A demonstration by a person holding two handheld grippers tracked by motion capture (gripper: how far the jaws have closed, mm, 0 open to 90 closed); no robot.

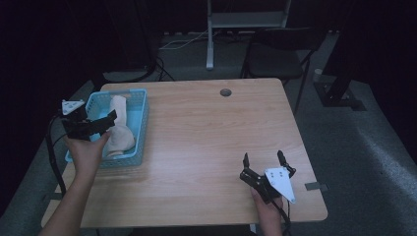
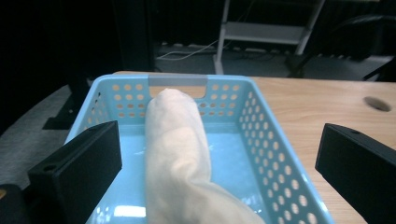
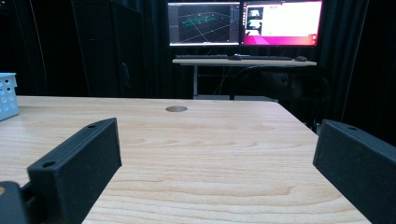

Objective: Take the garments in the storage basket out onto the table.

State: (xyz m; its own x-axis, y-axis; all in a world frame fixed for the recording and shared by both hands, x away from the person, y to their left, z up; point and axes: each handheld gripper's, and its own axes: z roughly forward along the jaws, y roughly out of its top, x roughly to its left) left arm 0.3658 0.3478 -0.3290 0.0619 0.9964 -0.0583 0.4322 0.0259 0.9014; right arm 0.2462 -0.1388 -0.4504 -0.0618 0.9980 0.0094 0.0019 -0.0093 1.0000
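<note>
Two grippers are in play over a pale wooden worktop, with a light blue perforated basket as the landmark on it. That basket sits by the worktop's left edge in the high view, and a cream cloth lies lengthwise inside it, its narrow rolled end toward the basket's far wall and its wider, looser end toward the near wall. The left gripper hangs over the basket's near left corner, held by the person's left hand, its jaws spread wide. In the left gripper view those jaws stand one on each side of the cloth with clear gaps, touching neither it nor the basket wall; whether they are above the rim or slightly inside it I cannot tell. The right gripper is well apart from the basket, toward the worktop's near right corner, held in the right hand, its jaws likewise spread and holding nothing. In the right gripper view, only a corner of the basket shows at the left edge, and a small round grommet sits in the worktop beyond the jaws. Farther from the basket, past the worktop's far edge, a desk carries two lit monitors.
</note>
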